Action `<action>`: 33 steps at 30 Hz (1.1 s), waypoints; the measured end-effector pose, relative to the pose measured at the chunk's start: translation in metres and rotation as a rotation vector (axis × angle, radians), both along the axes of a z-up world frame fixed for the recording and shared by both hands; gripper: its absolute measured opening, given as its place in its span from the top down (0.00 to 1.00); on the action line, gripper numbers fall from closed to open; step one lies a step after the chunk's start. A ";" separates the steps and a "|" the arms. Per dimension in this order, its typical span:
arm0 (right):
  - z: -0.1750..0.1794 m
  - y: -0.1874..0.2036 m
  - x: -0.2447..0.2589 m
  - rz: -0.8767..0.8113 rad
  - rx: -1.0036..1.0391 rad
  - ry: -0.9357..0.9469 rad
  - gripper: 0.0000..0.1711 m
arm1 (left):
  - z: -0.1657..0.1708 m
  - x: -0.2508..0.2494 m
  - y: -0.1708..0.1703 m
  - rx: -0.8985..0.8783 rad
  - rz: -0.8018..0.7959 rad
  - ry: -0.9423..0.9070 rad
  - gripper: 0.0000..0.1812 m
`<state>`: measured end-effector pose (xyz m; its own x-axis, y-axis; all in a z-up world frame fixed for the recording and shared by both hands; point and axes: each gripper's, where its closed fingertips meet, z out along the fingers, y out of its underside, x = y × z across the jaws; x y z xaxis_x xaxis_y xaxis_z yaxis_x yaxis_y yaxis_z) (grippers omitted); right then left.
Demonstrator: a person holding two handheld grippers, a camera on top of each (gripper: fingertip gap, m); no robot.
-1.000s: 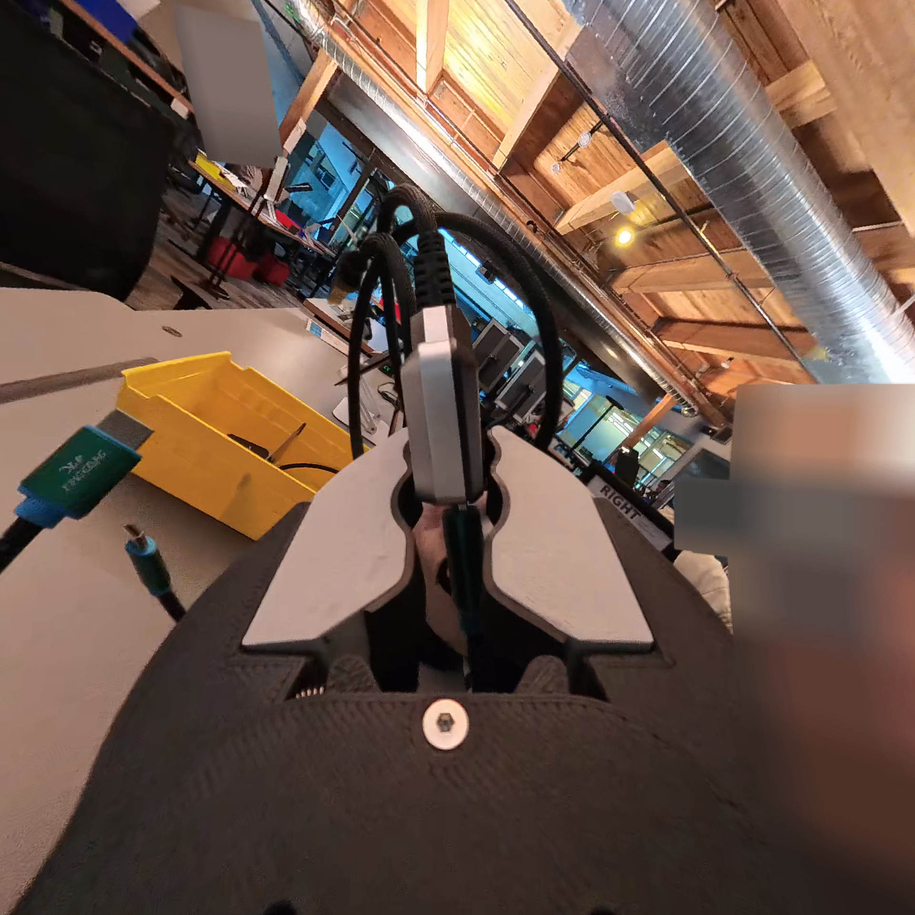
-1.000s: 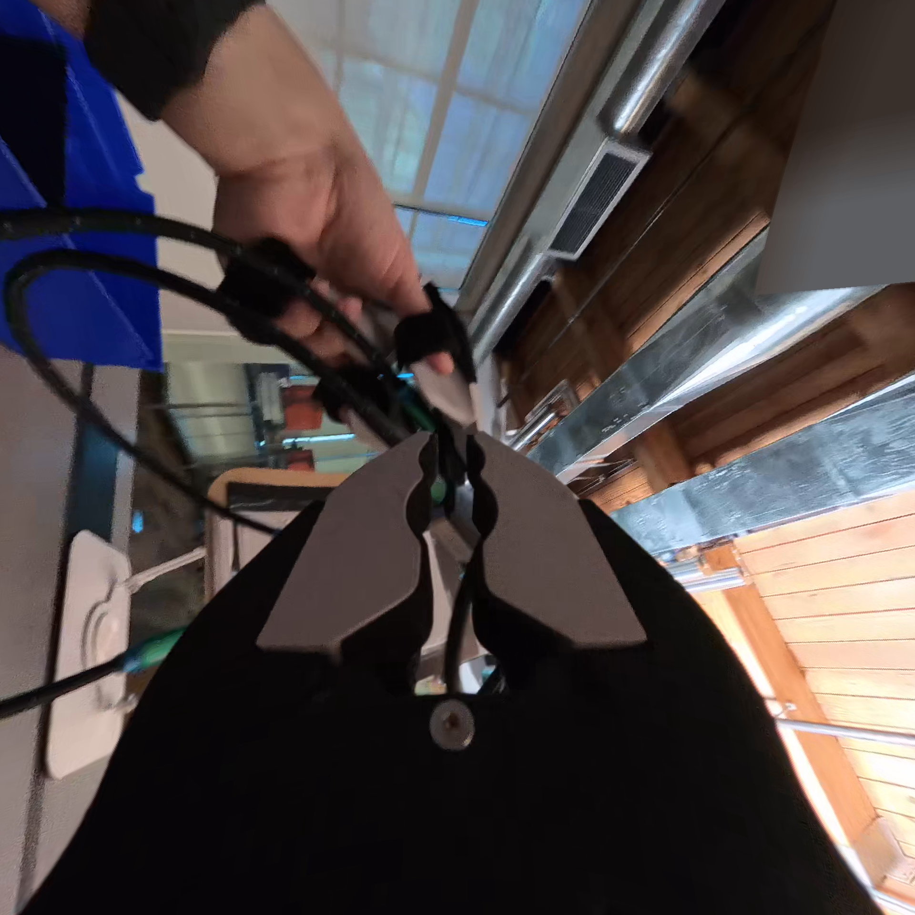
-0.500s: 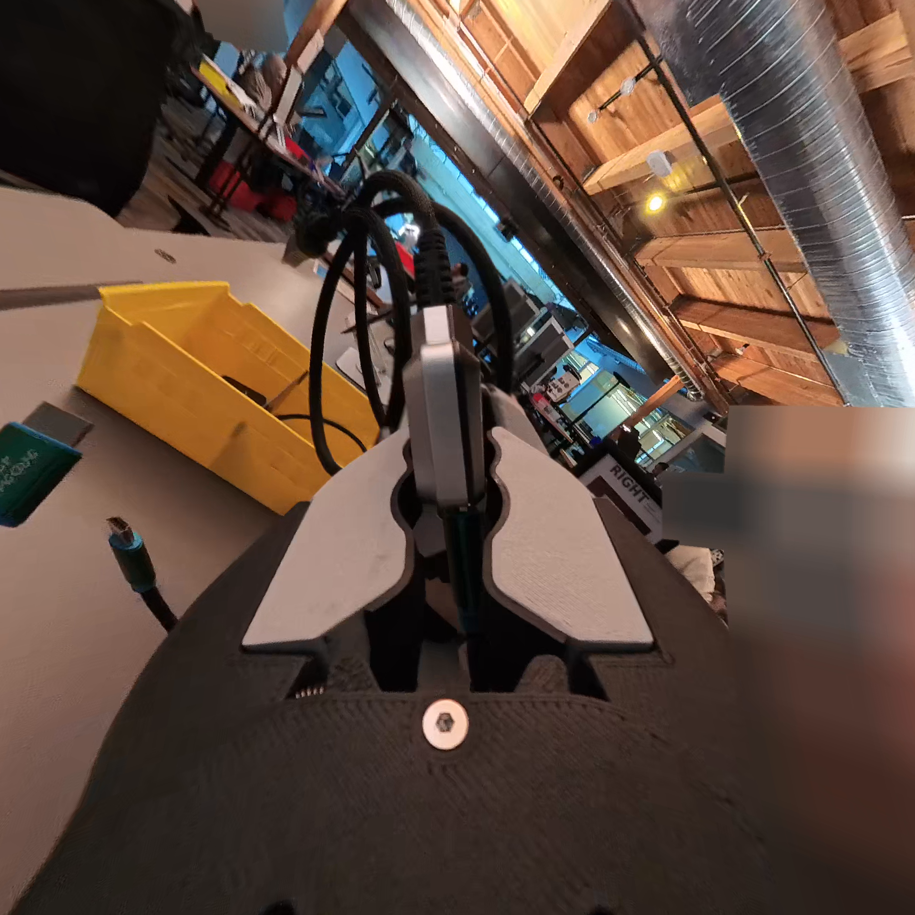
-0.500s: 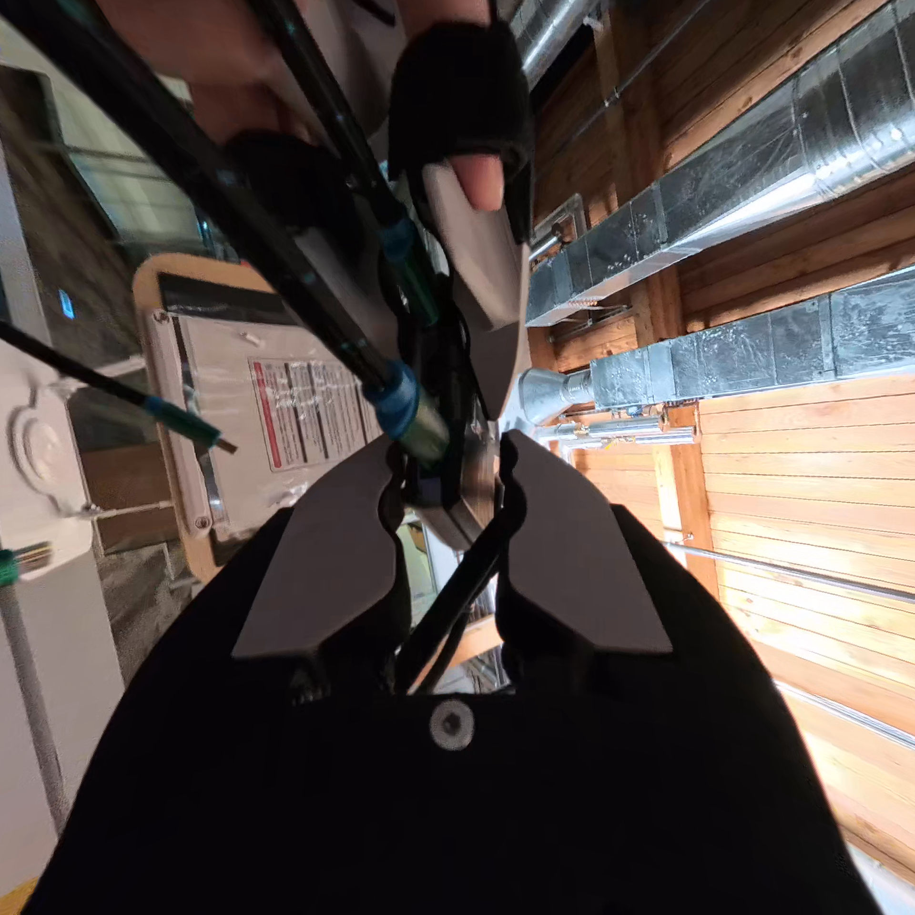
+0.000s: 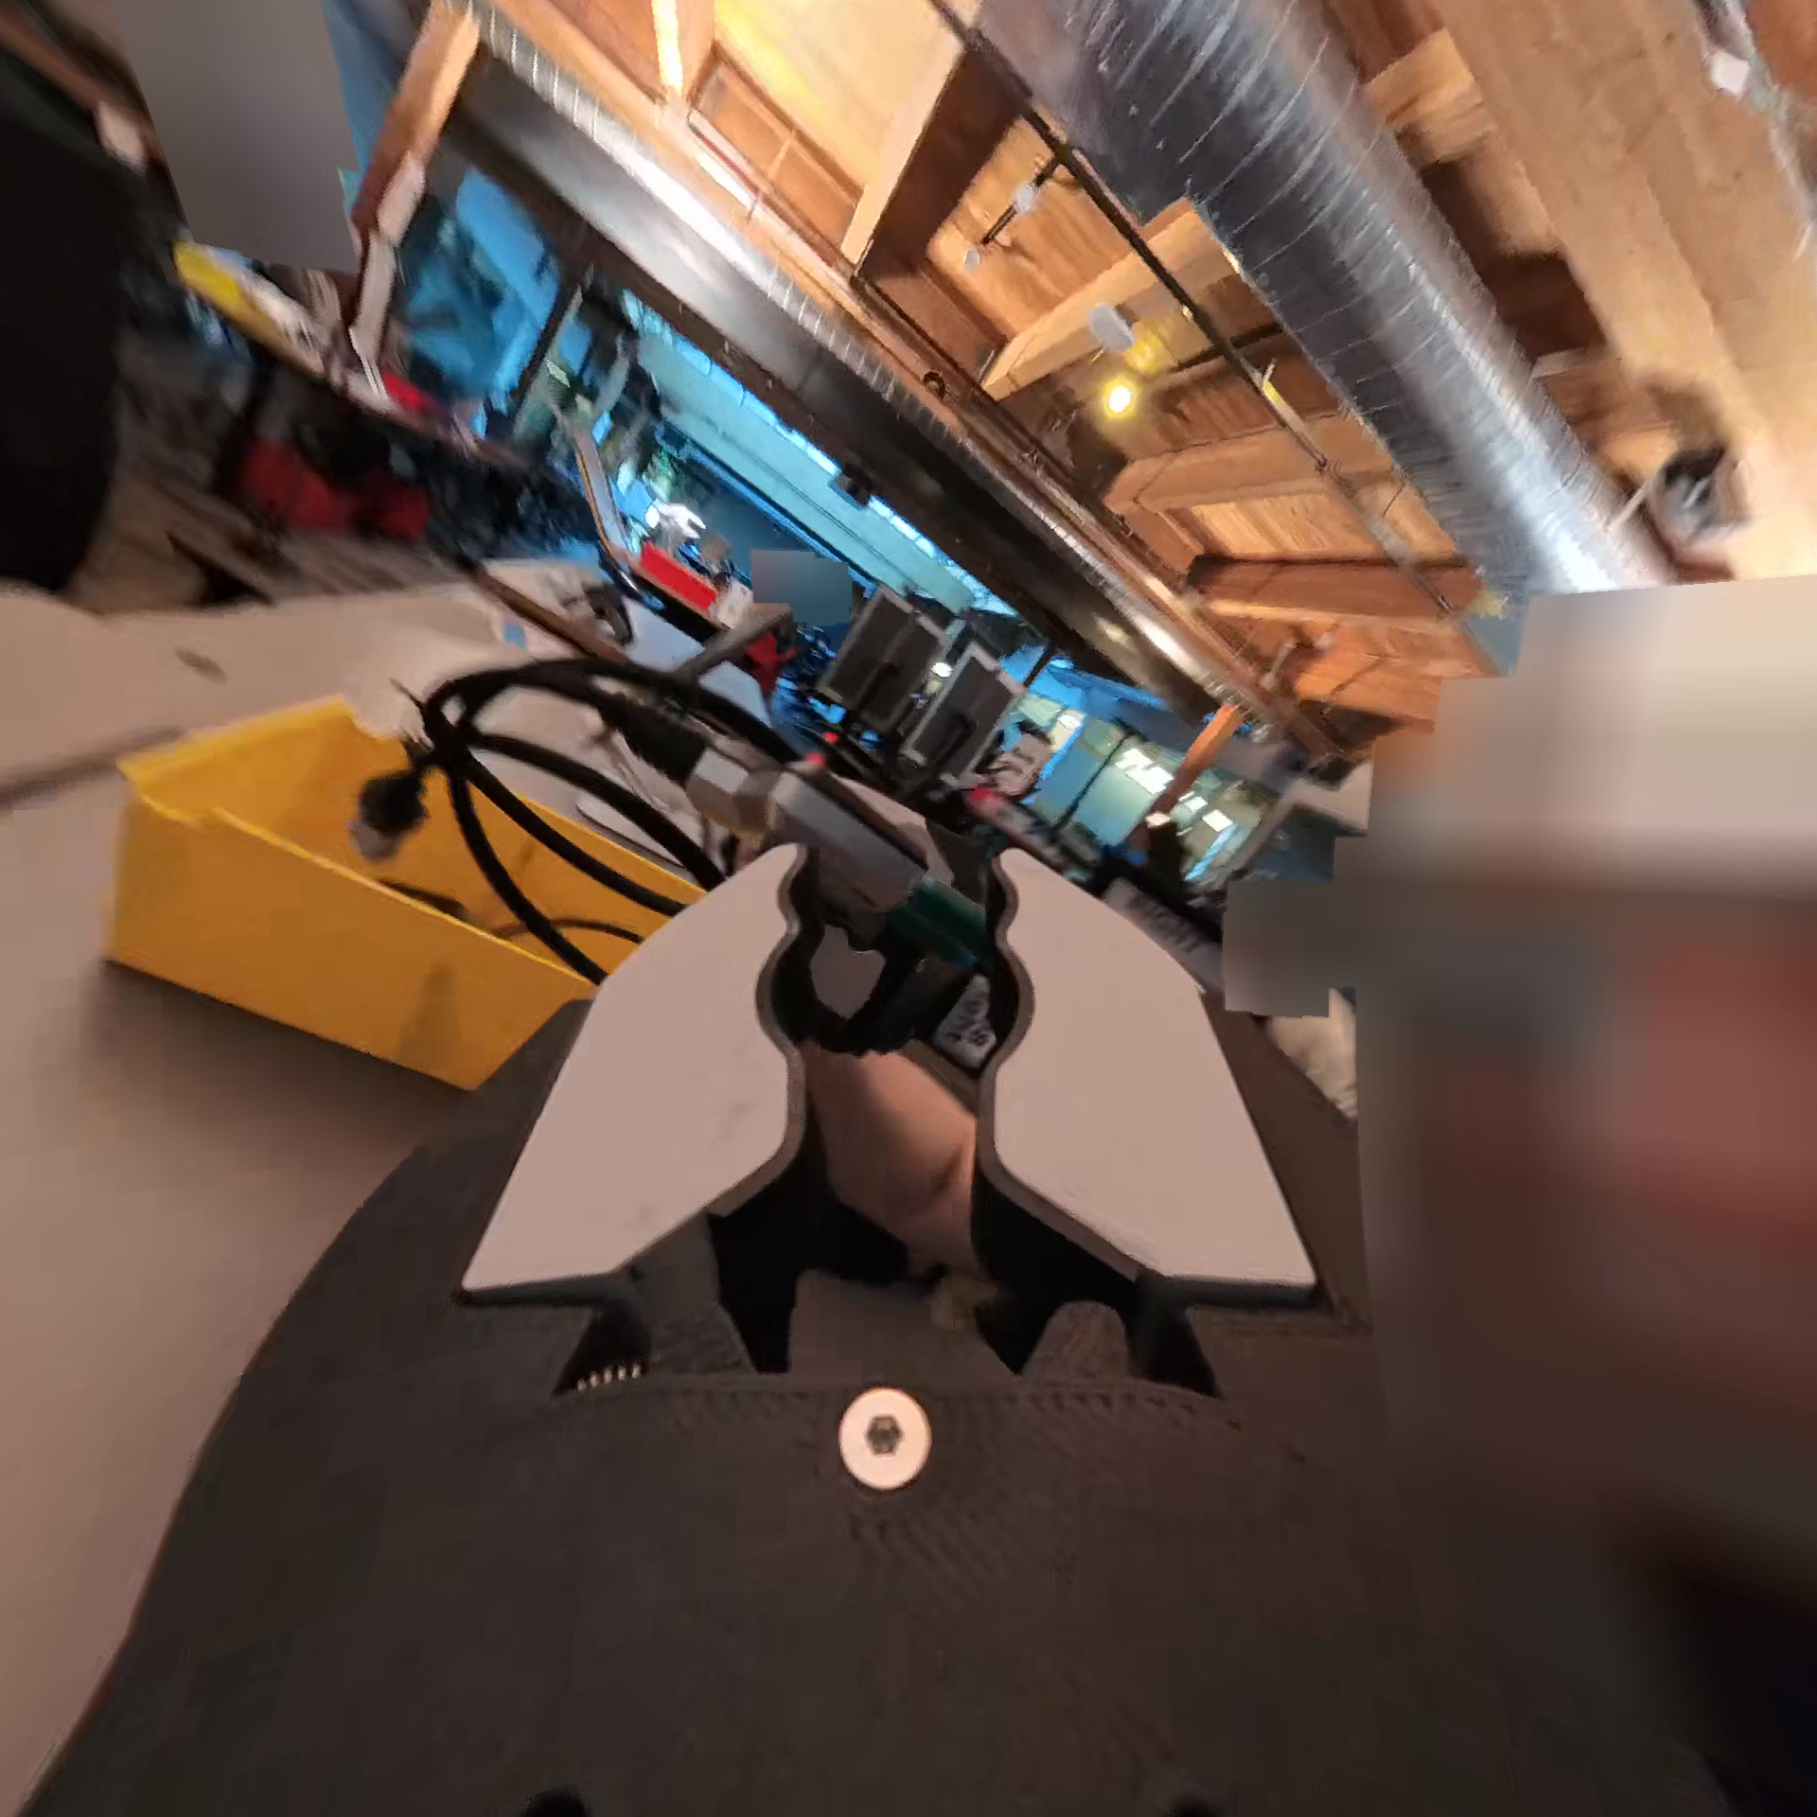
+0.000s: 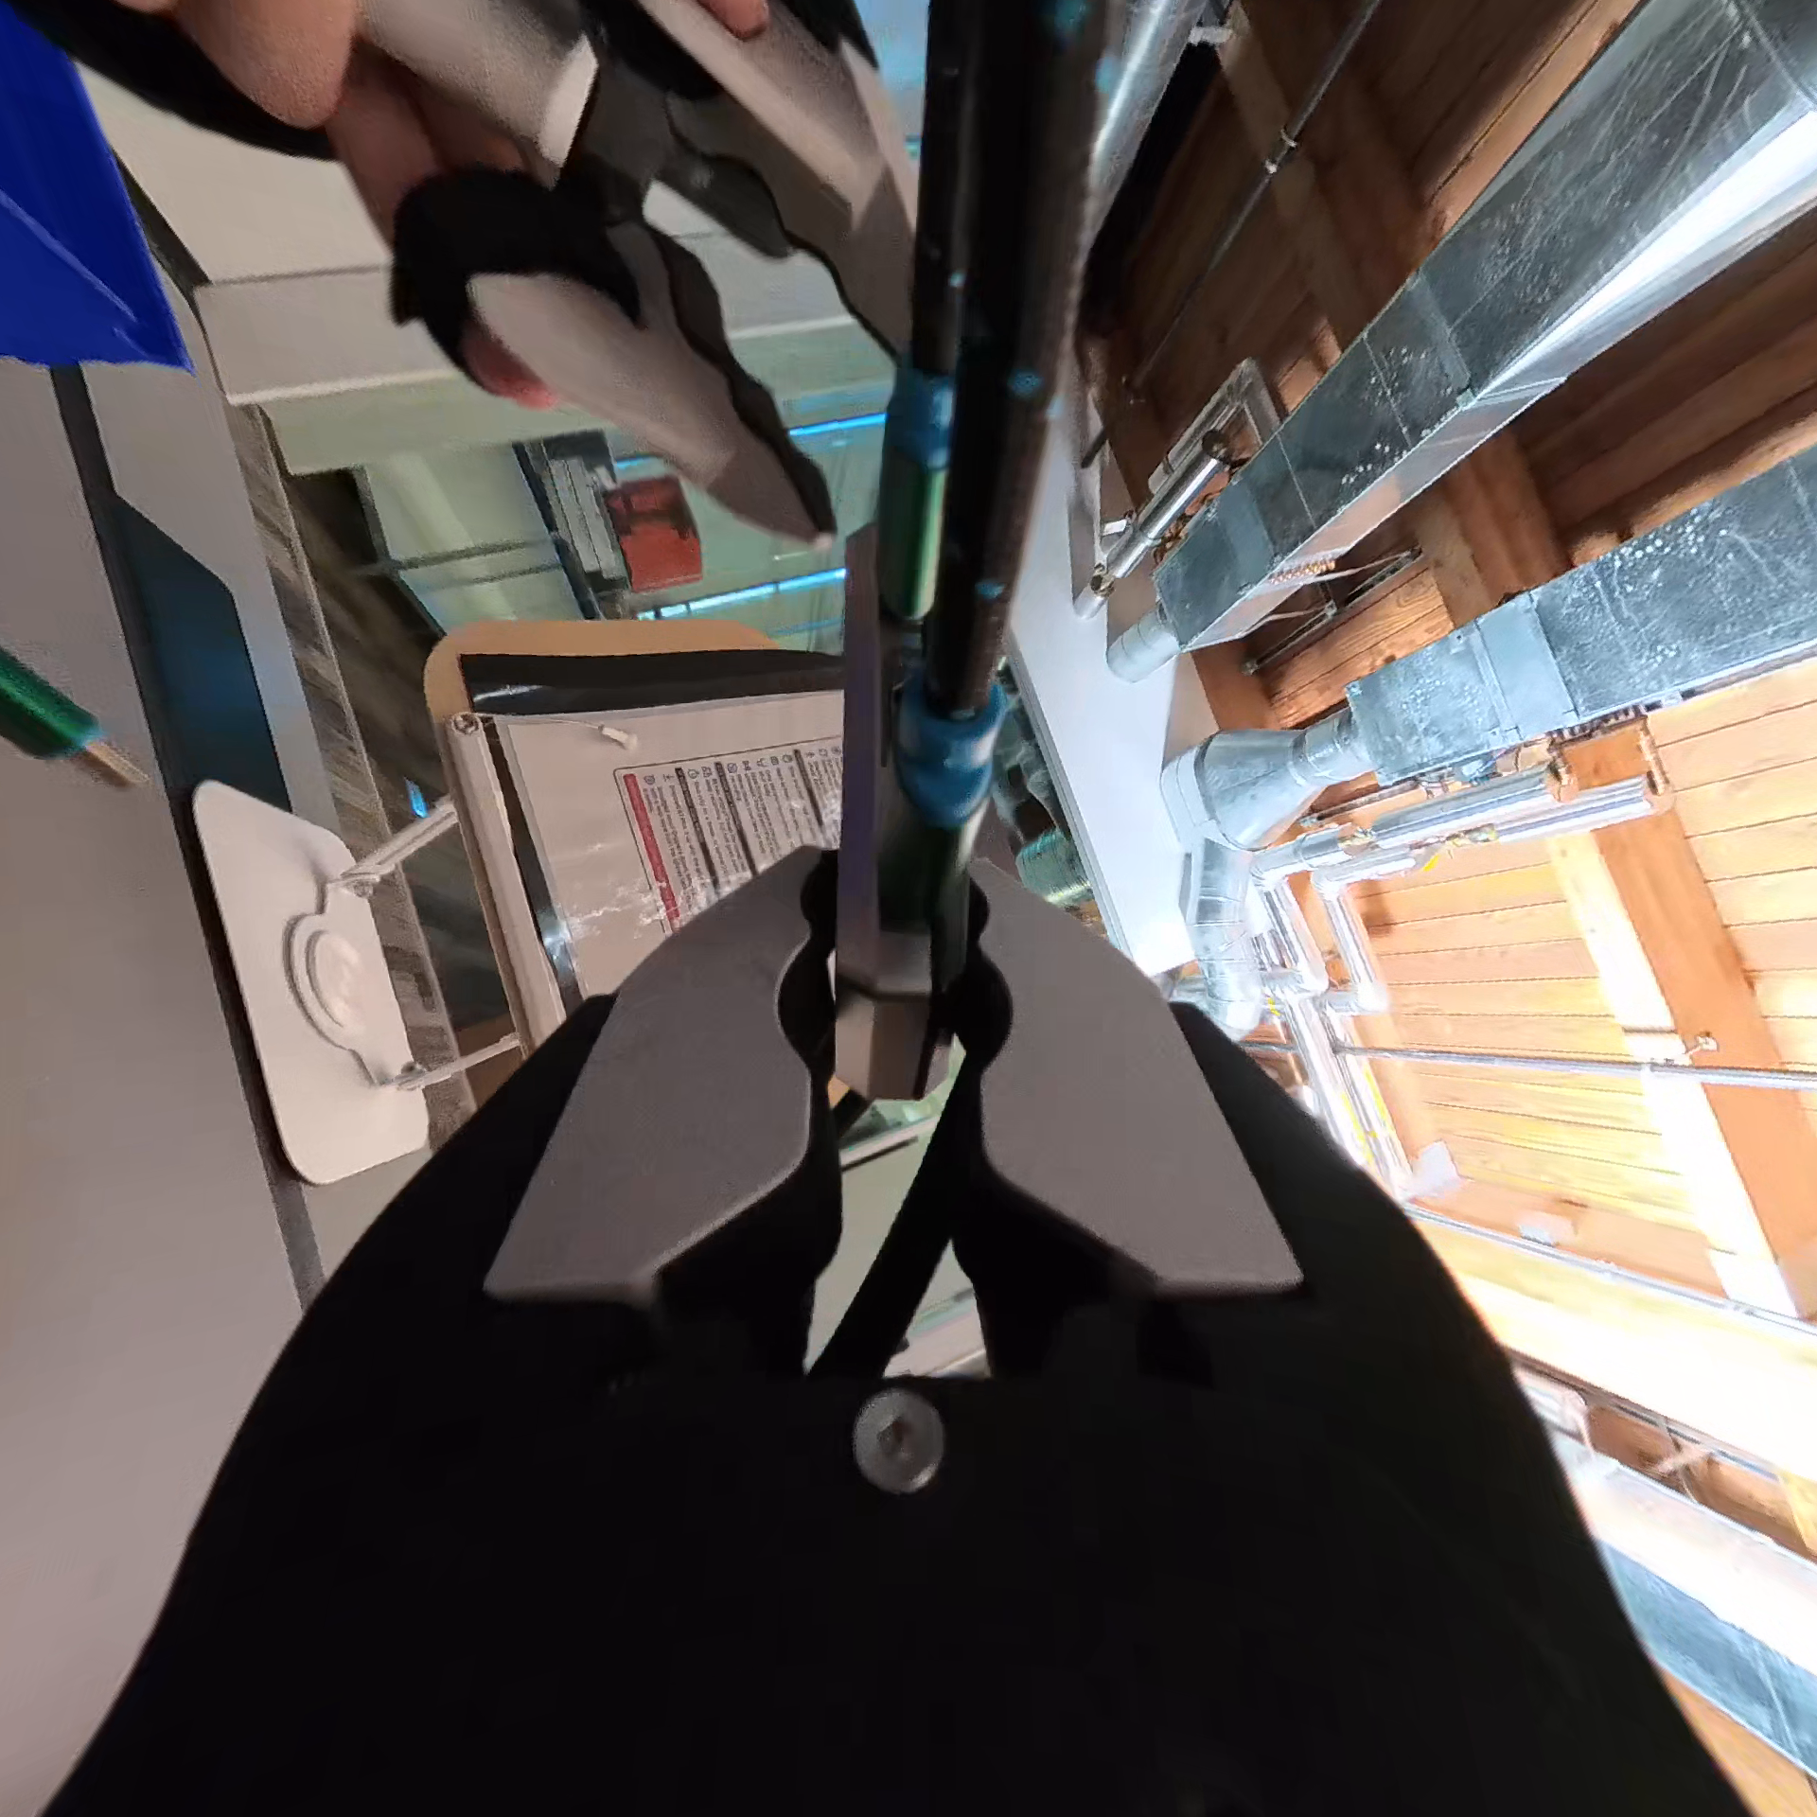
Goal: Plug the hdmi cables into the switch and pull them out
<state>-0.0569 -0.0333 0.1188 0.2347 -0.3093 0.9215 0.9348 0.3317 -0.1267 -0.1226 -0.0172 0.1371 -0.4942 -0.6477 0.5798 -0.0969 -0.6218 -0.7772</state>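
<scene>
The right gripper [image 6: 893,973] is pinched tight on the grey HDMI switch [image 6: 878,993], held up in the air. The left gripper [image 5: 890,934] has let its fingers spread — nothing is squeezed between them. Green-ended HDMI cables [image 6: 919,590] look plugged into the switch, and black cable loops [image 5: 511,787] hang over a yellow bin [image 5: 295,914]. So the plugging looks done — the pulling out is probably still left.

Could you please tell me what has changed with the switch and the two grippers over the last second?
The left gripper has opened: a second ago its fingers pinched the grey switch upright, and now the switch lies tipped leftward across the gap. The right gripper has closed in and now has the switch's end between its fingers, with the green HDMI plug beyond. The yellow bin stayed on the table.
</scene>
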 end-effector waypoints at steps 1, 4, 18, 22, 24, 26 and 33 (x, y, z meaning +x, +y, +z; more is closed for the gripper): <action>-0.001 -0.001 0.000 0.012 -0.010 -0.011 0.87 | 0.003 -0.007 0.004 0.097 0.040 -0.036 0.84; -0.004 -0.002 -0.002 0.079 -0.079 0.016 0.87 | -0.003 -0.013 0.008 0.524 0.253 -0.076 0.78; -0.025 -0.043 -0.047 0.585 -0.529 0.061 0.87 | -0.044 0.014 -0.052 1.562 0.499 -0.064 0.77; -0.035 -0.048 -0.053 0.671 -0.615 0.051 0.87 | -0.060 0.026 -0.067 1.716 0.458 -0.066 0.83; -0.035 -0.046 -0.050 0.695 -0.612 0.065 0.87 | -0.062 0.029 -0.066 1.762 0.483 -0.068 0.84; -0.037 -0.043 -0.048 0.720 -0.601 0.078 0.87 | -0.064 0.031 -0.063 1.770 0.489 -0.047 0.84; -0.053 -0.016 -0.034 0.512 -0.556 -0.023 0.85 | -0.079 0.038 -0.036 1.930 0.538 0.112 0.88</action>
<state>-0.0905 -0.0490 0.0655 0.2030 0.3452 0.9163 0.6852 0.6184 -0.3848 -0.0846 -0.0532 0.0586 -0.0913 -0.3801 -0.9204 -0.3073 0.8899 -0.3370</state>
